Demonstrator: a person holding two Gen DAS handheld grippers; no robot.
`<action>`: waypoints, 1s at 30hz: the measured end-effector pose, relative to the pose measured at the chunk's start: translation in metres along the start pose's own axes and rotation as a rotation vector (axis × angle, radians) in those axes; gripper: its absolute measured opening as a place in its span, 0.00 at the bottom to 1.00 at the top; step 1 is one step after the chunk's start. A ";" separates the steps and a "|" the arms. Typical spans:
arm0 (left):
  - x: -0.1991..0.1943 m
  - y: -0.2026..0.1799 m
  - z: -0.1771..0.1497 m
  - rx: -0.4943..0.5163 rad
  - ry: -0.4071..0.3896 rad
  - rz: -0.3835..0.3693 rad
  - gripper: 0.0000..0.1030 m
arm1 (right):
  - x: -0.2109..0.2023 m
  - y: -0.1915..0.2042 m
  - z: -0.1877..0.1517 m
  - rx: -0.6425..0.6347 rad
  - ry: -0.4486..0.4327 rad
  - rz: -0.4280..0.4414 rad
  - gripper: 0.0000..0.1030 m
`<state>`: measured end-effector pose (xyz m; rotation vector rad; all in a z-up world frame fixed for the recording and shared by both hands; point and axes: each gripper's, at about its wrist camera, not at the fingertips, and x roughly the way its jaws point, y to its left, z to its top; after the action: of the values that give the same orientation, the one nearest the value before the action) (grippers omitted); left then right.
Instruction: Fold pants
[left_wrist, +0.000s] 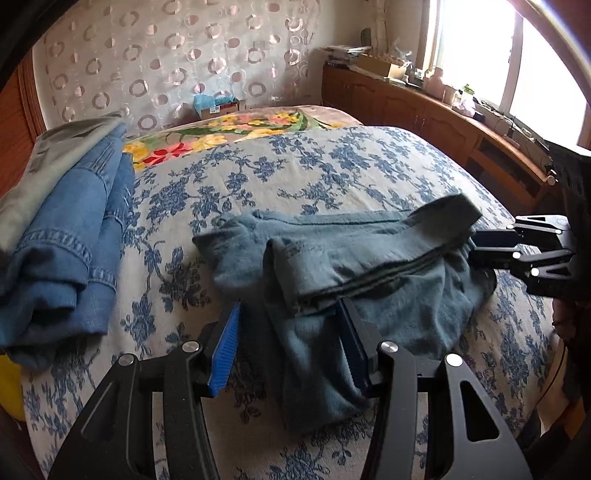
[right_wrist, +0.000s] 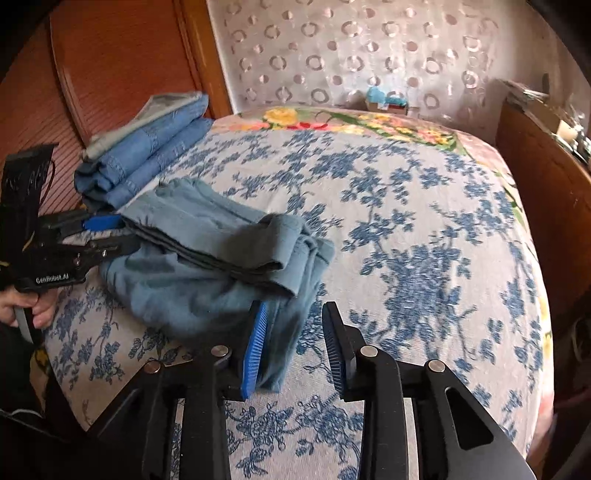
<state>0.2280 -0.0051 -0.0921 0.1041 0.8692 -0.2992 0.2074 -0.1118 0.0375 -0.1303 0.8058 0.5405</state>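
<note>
Grey-blue pants (left_wrist: 369, 266) folded on floral bedspread (left_wrist: 332, 166). "GenRobot.AI" printed on left gripper (right_wrist: 110, 234). Left gripper partly open, cloth between pads. Right gripper (right_wrist: 295, 347) narrowly parted, only left pad brushing pants' edge.

Soft matt fleece pants (left_wrist: 369, 266) on woven floral bedspread (left_wrist: 332, 173).

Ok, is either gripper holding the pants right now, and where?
Neither. The pants lie on the bed; the left gripper and right gripper are both open, pads not clamping cloth.
</note>
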 end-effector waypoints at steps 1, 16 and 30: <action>0.000 0.001 0.002 -0.001 -0.004 0.000 0.51 | 0.002 0.000 0.001 -0.008 0.004 -0.002 0.32; 0.018 0.017 0.029 -0.052 -0.032 0.019 0.51 | 0.042 -0.010 0.054 0.004 -0.020 -0.020 0.32; 0.019 0.010 0.030 -0.027 -0.050 -0.036 0.29 | 0.061 -0.018 0.062 0.031 -0.020 -0.005 0.32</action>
<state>0.2642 -0.0059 -0.0878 0.0554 0.8263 -0.3219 0.2916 -0.0833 0.0350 -0.0983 0.7941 0.5233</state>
